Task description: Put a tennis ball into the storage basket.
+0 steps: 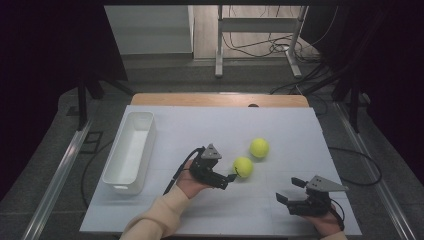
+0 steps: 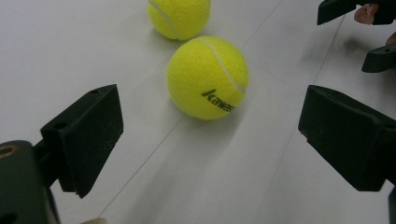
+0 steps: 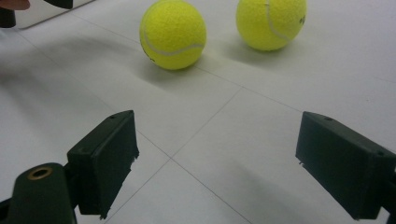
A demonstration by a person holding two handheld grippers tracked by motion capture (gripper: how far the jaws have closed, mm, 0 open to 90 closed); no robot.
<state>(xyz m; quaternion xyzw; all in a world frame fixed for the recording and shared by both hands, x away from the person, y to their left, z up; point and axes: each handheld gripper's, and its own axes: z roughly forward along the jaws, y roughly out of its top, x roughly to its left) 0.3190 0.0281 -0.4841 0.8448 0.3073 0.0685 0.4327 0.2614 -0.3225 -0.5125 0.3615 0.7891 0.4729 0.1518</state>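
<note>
Two yellow tennis balls lie on the white table sheet. The nearer ball rests just ahead of my left gripper, whose jaws stand open and empty, short of the ball. Printed black lettering shows on its side. The farther ball sits a little behind it to the right. My right gripper hovers open and empty near the front right of the sheet, pointing toward both balls from some distance.
A white rectangular bin stands empty along the left side of the sheet. The table's wooden back edge lies beyond. Cables and a metal stand frame are on the floor behind.
</note>
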